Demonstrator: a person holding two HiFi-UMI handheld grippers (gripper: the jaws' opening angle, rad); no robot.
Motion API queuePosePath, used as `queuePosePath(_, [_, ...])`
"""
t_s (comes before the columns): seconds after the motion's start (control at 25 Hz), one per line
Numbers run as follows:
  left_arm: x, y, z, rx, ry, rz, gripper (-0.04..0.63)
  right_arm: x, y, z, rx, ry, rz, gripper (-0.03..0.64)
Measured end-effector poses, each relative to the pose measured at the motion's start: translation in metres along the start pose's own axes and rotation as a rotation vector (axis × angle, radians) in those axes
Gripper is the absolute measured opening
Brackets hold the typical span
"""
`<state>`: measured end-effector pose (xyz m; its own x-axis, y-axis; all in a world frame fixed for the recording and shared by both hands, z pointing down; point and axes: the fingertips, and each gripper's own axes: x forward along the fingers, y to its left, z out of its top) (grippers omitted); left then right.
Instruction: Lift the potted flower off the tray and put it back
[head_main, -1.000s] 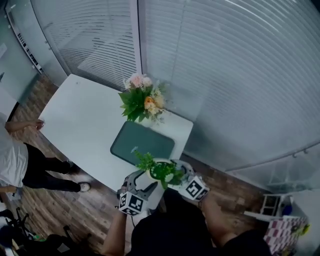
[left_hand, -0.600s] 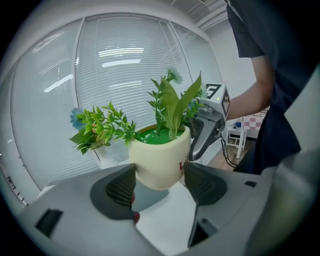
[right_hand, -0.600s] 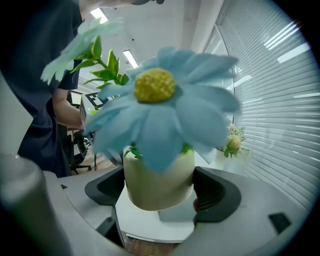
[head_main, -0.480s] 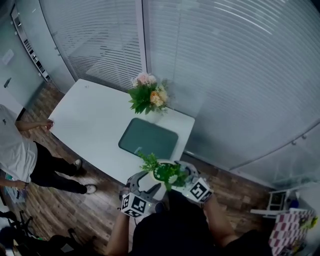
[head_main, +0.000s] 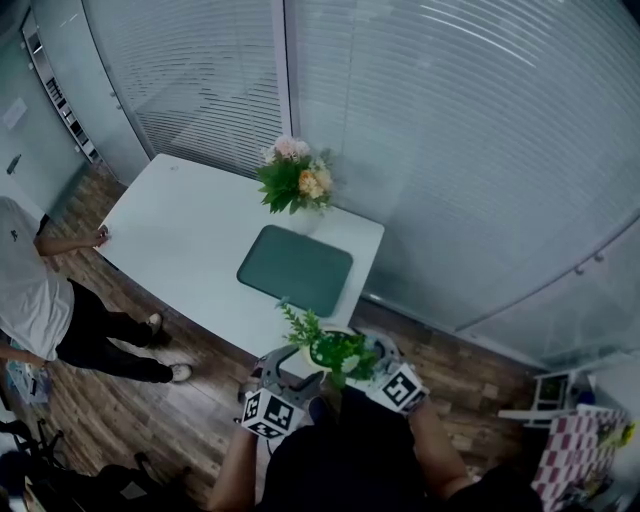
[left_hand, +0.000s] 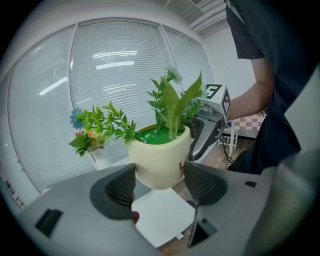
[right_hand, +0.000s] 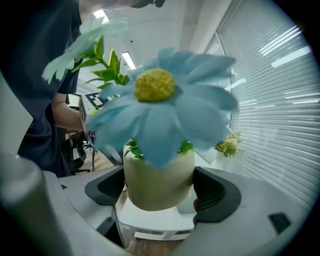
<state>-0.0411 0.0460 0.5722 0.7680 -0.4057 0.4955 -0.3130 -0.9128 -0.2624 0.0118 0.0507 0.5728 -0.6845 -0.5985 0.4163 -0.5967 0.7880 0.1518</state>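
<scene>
Closest to the body, at the bottom of the head view: left tool (head_main: 293, 372) and right tool (head_main: 372, 352), side by side, marker cubes facing up. Clamped between them from opposite sides, the potted flower (head_main: 330, 350): cream pot, bright green fill, leafy sprigs. In the left gripper view, left tool (left_hand: 160, 184) closed on the pot (left_hand: 160, 162), dark ribbed pads (left_hand: 120, 187) pressed against its lower wall, and the right tool (left_hand: 205, 132) gripping from the far side. In the right gripper view, right tool (right_hand: 159, 190) likewise grasping the pot (right_hand: 159, 182), wedged between both pads (right_hand: 212, 195), with a pale blue daisy (right_hand: 160, 107) blurred across the upper frame. Held above the near edge of the white surface (head_main: 180, 240), off the tray. Farther along the surface, the dark green tray (head_main: 295, 268), apart from the pot. Beyond the tray, near the far edge, a bouquet (head_main: 295, 180) of pink and orange blooms. Off to the left, a person (head_main: 30, 300) in a white top and dark trousers, one hand at the surface edge. Below, wooden floor (head_main: 200, 400); behind, a glass wall with blinds (head_main: 450, 150).
</scene>
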Motion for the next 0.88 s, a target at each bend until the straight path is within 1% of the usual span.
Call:
queuePosePath(0.12, [-0.002, -0.009, 0.004, -0.001, -0.003, -0.005, 0.29, -0.008, 0.005, -0.004, 0.007, 0.008, -0.003, 0.394])
queuePosePath(0.28, [0.0, -0.013, 0.01, 0.004, -0.009, -0.005, 0.29, -0.016, 0.004, -0.003, 0.002, -0.007, -0.005, 0.394])
queuePosePath(0.52, [-0.002, -0.02, 0.023, -0.014, -0.002, 0.018, 0.29, -0.029, 0.002, 0.002, -0.018, -0.018, 0.011, 0.394])
queuePosePath(0.68, [-0.005, -0.022, 0.035, -0.025, 0.001, 0.036, 0.29, -0.039, -0.002, 0.007, -0.021, -0.045, 0.025, 0.394])
queuePosePath(0.88, [-0.009, -0.025, 0.042, -0.023, 0.003, 0.062, 0.29, -0.045, 0.0, 0.012, -0.014, -0.038, 0.047, 0.394])
